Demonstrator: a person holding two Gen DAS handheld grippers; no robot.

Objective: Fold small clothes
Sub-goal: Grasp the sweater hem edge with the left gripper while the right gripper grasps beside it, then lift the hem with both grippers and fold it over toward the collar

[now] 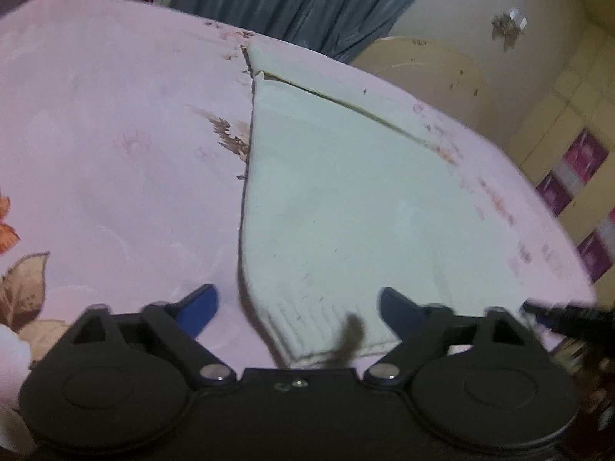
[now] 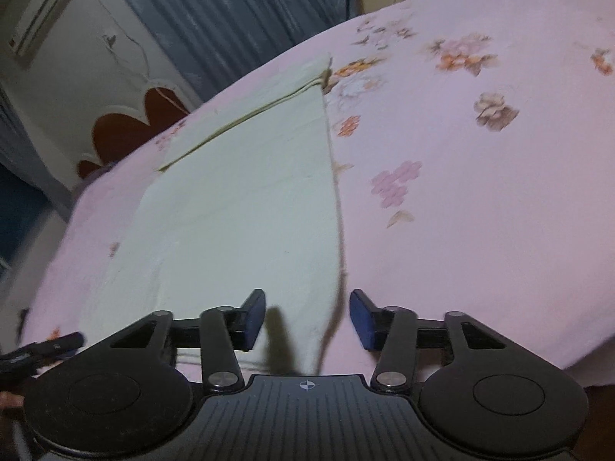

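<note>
A pink bedsheet (image 1: 115, 134) printed with orange and brown flowers covers the bed in front of me, with a blue-grey curtain (image 1: 300, 0) hanging beyond its far edge and a cream wall behind that. On the sheet lies the pale mint-green garment (image 1: 338, 211), spread flat, its far end folded back so that a straight diagonal edge crosses it; the near end has a ribbed hem that reaches down between my left fingers (image 1: 207, 303). My left gripper (image 1: 298, 307) stands wide open, one blue pad on the sheet beside the cloth and the other over the cloth's near right part, neither pressing on it. In the right wrist view the same garment (image 2: 246, 211) runs from the middle to the left, its right edge (image 2: 336, 230) falling just between my right fingers (image 2: 255, 311). My right gripper (image 2: 307, 315) is partly open, with a clear gap between the pads, and they grip nothing, though the cloth's near edge sits in the gap
</note>
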